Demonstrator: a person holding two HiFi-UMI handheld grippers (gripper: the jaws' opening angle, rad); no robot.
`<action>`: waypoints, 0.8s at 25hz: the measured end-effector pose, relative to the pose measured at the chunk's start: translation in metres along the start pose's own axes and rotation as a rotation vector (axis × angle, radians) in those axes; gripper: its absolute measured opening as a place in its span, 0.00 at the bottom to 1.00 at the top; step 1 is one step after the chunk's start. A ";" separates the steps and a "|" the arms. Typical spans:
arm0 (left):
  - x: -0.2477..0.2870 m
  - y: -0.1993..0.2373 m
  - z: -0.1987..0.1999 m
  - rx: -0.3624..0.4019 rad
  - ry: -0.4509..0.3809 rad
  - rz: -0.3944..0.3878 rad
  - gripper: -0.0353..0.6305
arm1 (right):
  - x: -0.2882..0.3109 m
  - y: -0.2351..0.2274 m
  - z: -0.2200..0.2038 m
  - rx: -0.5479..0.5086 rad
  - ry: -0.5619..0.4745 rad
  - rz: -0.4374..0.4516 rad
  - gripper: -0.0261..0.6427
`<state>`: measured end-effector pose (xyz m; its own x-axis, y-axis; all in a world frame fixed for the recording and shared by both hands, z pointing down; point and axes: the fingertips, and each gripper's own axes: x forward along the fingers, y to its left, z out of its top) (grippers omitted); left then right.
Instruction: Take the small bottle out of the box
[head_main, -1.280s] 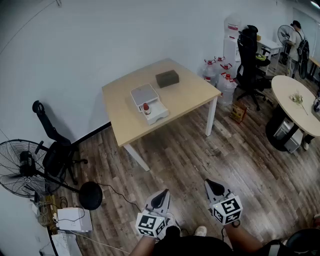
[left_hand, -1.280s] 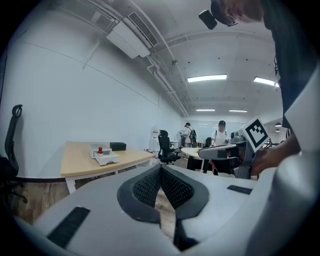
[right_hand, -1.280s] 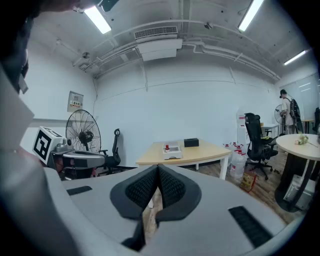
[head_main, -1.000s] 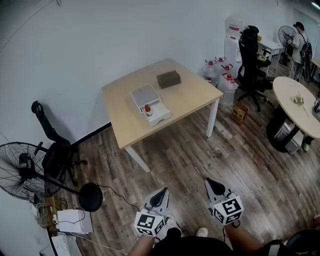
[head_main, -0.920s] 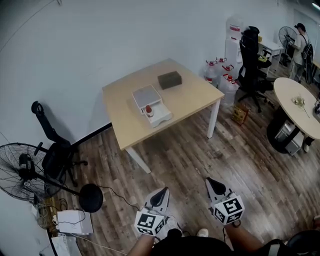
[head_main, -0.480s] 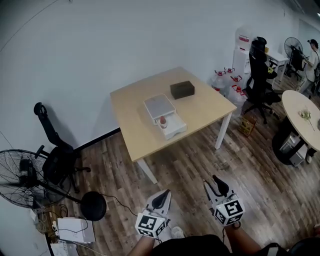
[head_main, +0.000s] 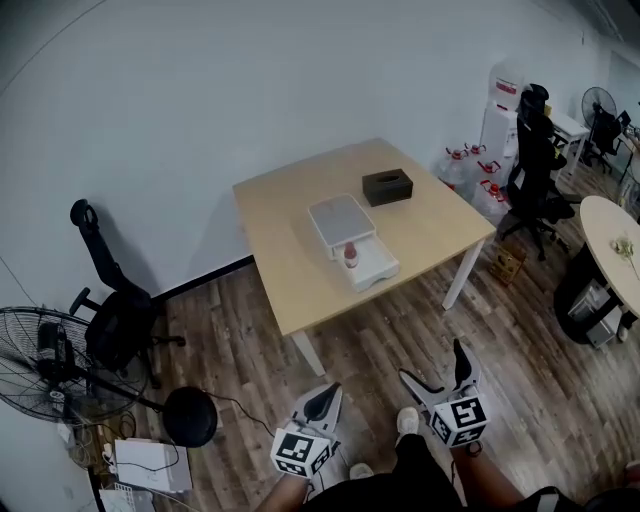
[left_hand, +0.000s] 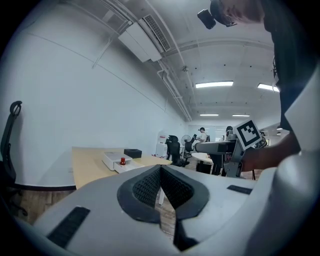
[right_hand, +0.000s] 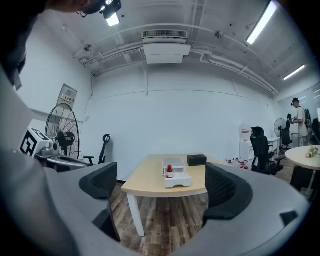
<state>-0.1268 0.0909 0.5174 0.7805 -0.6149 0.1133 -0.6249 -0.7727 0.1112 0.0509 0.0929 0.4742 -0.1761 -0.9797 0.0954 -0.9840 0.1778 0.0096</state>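
No words or numbers can be read here. A small sign (right_hand: 67, 93) hangs on the wall, well to the left of the tabletop (right_hand: 147, 180), and its print is too tiny (only little dark marks). A white water machine (right_hand: 244, 145) to the right of the tabletop has a red label near its top, all blurred. The small bottle (right_hand: 169, 172) on the tabletop shows no letters either.
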 end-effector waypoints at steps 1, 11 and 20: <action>0.004 0.006 -0.001 -0.004 0.003 0.005 0.07 | 0.008 -0.001 0.000 -0.004 0.003 0.006 0.85; 0.068 0.061 -0.005 -0.023 0.035 0.084 0.07 | 0.107 -0.030 -0.016 -0.020 0.075 0.119 0.84; 0.155 0.126 0.014 -0.056 0.044 0.203 0.07 | 0.210 -0.074 -0.007 -0.041 0.111 0.238 0.79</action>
<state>-0.0841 -0.1043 0.5353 0.6378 -0.7484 0.1822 -0.7701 -0.6231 0.1364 0.0868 -0.1254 0.5003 -0.3962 -0.8942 0.2086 -0.9130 0.4077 0.0136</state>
